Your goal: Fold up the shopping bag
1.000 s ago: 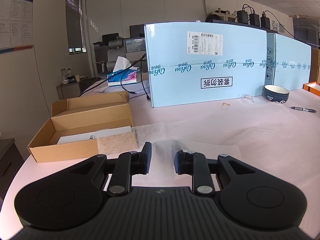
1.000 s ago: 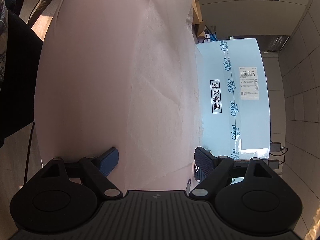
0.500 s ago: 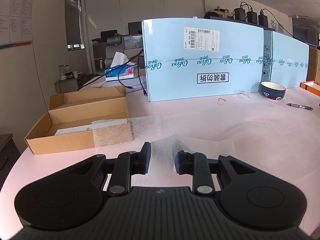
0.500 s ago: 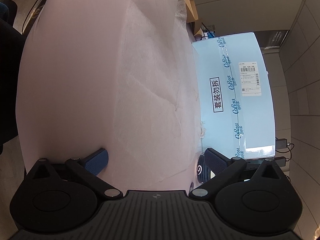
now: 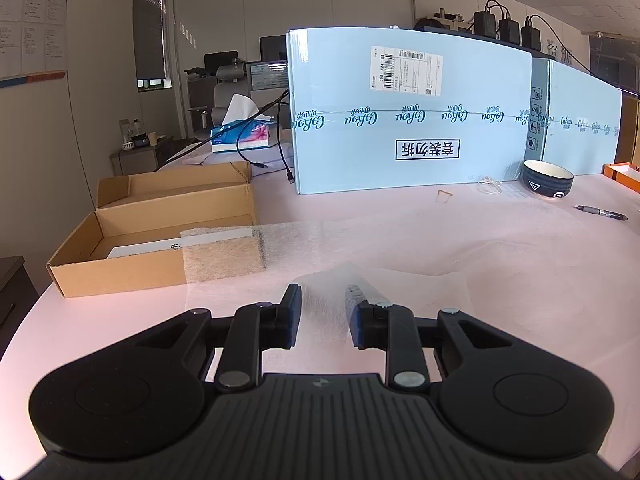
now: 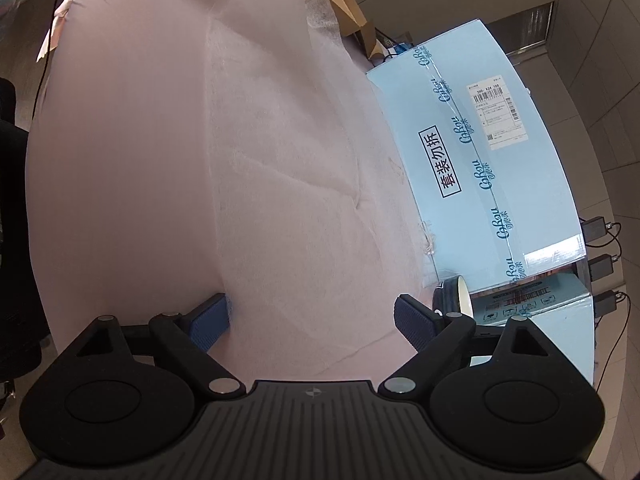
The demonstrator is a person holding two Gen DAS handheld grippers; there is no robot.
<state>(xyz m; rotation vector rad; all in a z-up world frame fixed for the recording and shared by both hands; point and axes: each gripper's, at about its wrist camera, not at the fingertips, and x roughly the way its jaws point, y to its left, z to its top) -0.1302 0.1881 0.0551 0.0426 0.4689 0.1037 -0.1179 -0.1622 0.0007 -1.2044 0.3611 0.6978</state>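
Pink table (image 5: pixel 500 248), paper-holding cardboard box (image 5: pixel 132 240)

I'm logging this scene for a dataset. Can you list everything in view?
Shopping bag: one, translucent white, spread on the table, one end over the cardboard box.
Table: one, pink.
Cardboard box: one, brown, open, left.
Cartons: two, light blue, at the back.
Bowl: one, dark blue, by the cartons.
Pen: one, dark, far right.
Tissue box: one, blue, rear left.
Left gripper: jaws around a raised fold of bag.
Right gripper: jaws wide apart.
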